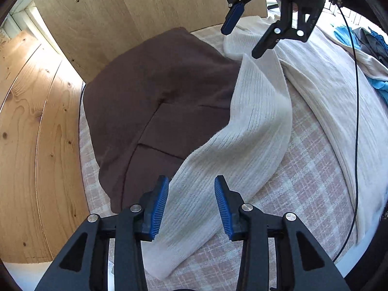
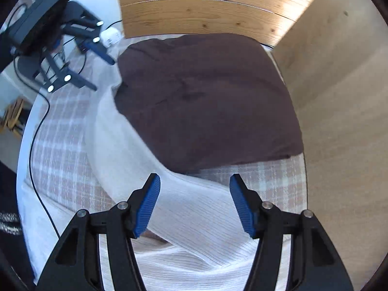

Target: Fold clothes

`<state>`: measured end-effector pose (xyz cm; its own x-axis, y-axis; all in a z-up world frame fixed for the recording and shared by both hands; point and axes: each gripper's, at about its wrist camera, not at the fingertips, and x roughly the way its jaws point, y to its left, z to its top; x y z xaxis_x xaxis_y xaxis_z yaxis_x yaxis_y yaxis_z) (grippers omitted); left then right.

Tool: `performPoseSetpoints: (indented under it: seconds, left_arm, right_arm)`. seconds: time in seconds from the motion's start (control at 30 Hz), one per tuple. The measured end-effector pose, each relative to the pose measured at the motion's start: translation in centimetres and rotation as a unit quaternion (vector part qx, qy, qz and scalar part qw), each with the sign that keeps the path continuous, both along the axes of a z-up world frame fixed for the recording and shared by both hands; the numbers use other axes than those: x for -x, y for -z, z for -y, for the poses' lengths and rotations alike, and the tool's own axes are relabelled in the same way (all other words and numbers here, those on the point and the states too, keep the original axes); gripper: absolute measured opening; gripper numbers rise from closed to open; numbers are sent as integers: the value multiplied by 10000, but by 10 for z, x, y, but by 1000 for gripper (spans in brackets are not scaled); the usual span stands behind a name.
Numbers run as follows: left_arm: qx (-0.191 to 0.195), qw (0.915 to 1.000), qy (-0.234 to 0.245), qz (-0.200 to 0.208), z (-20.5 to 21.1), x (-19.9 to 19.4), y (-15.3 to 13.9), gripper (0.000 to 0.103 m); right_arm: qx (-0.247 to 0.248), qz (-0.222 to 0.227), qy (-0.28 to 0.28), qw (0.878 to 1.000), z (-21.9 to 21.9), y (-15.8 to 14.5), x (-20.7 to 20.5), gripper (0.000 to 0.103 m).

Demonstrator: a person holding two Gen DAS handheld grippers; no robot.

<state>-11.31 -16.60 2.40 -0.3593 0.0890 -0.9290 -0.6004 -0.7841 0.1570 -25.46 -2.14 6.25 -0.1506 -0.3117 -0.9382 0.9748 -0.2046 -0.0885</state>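
Note:
A cream ribbed sweater (image 1: 327,84) lies spread on a checked bedsheet (image 1: 303,169). Its long sleeve (image 1: 242,133) runs down over the edge of a brown pillow (image 1: 157,84) toward me. My left gripper (image 1: 191,206) hovers over the sleeve's cuff end, open, pads clear of the cloth. My right gripper (image 1: 242,41) hangs open above the sweater's shoulder. In the right wrist view the right gripper (image 2: 194,206) stands open over a fold of the sweater (image 2: 194,223), with nothing pinched. The left gripper (image 2: 99,72) shows at upper left, beside the pillow (image 2: 206,97).
A wooden headboard (image 2: 206,17) and a plywood side panel (image 1: 121,12) close in the pillow end of the bed. Blue and dark garments (image 1: 363,41) are heaped at the far right. A black cable (image 1: 356,121) trails across the sweater and sheet (image 2: 60,133).

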Motion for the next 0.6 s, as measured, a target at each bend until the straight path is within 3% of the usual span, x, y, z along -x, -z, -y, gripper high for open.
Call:
performPoseSetpoints:
  seconds: [0.1,0.13,0.17,0.2,0.27,0.33,0.4,0.47,0.5,0.53,0.57,0.6]
  left_arm:
    - [-27,9998,-144,125,8,6,6,38]
    - [-23,9998,-155,134,9,6,7,38]
    - [-19,9998,-136,137,9,6,7,38]
    - [-15,9998,-117,140,9,6,7,38]
    - [-3,9999,-61,142,8,7,7,38]
    - [6,9999,12,145,6,9,8,48]
    - [31,9998,93,180,3,12,14,54]
    - [196,9995,200,131,-2,11,19,52]
    - [277,9993,235,41,-3,10,19,40]
    - [333,9992,223,-34,-3,9,17,19]
    - [318,9993,172,-42,-1,9,14,9]
    - [212,9997,98,-9,3,10,9,7]
  right_arm:
    - [-352,-96,-369,9987,2,18,-10,58]
    - [-472,48,-352,9983,1,22,-9,46]
    - [-583,231,-310,9976,-1,26,-6,12]
    - [-670,343,-255,9968,-3,28,-4,5]
    - [-569,231,-239,9978,-8,19,-3,4]
    - [-249,146,-125,9995,-14,-3,4,3]
    - [237,55,267,9993,-21,-29,21,3]
    - [547,-73,754,9956,-28,-43,40,3]
    - [621,-80,897,9940,-31,-46,46,3]
    - [639,-15,967,9933,-34,-46,50,3]
    - [647,11,992,9930,-34,-46,51,3]
    - [646,4,978,9931,-32,-45,50,4]
